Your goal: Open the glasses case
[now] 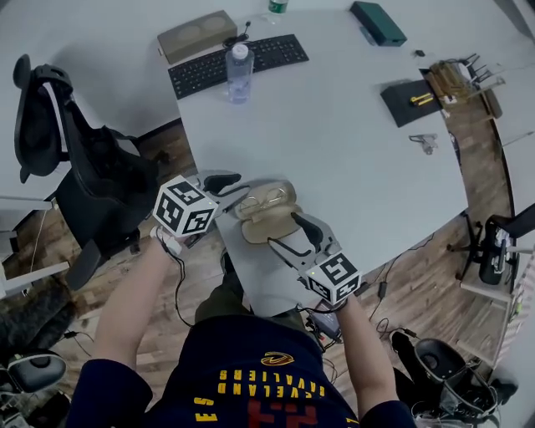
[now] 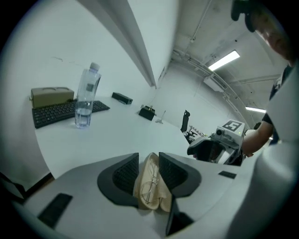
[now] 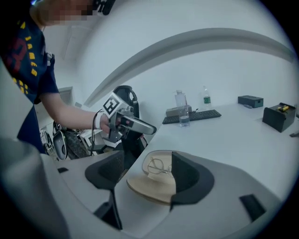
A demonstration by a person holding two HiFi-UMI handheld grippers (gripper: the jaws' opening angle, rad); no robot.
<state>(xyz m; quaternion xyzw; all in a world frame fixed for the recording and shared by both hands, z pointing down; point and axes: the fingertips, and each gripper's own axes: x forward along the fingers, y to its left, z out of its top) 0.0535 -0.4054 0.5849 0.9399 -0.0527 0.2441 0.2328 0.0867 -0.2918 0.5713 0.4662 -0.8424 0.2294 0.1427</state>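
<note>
Nearest in the head view is the person's dark shirt (image 1: pixel 251 376) with yellow lettering, and two bare forearms reach forward from it. Each hand carries a claw topped by a cube with square markers.

The left claw (image 2: pixel 148 157) comes in from the left and the right claw (image 3: pixel 148 158) from the lower right. They meet at the near corner of the pale desk (image 1: pixel 334 159), and the glasses case (image 1: pixel 267 219) sits between them. Whether it rests on the desk or hangs just above it I cannot tell.

The tan case is already open. In the left gripper view it stands edge-on deep between the two dark pads, which are spread wide and press on its two sides. A pair of thin wire glasses (image 2: pixel 149 184) shows inside. In the right gripper view the lower shell lies flat and fills the gap between that claw's pads, so it is gripped too. The lid stands upright behind it with the glasses against it.

Farther along the desk stands a clear water bottle (image 1: pixel 239 73), just in front of a black keyboard (image 1: pixel 280 52). A tan box (image 1: pixel 197 35) lies behind the keyboard. A black box (image 1: pixel 411 102) with something yellow on it sits off to the right, and a dark green box (image 1: pixel 378 22) lies near the far edge. A black office chair (image 1: pixel 67 167) stands on the wooden floor (image 1: pixel 401 276) to the left.
</note>
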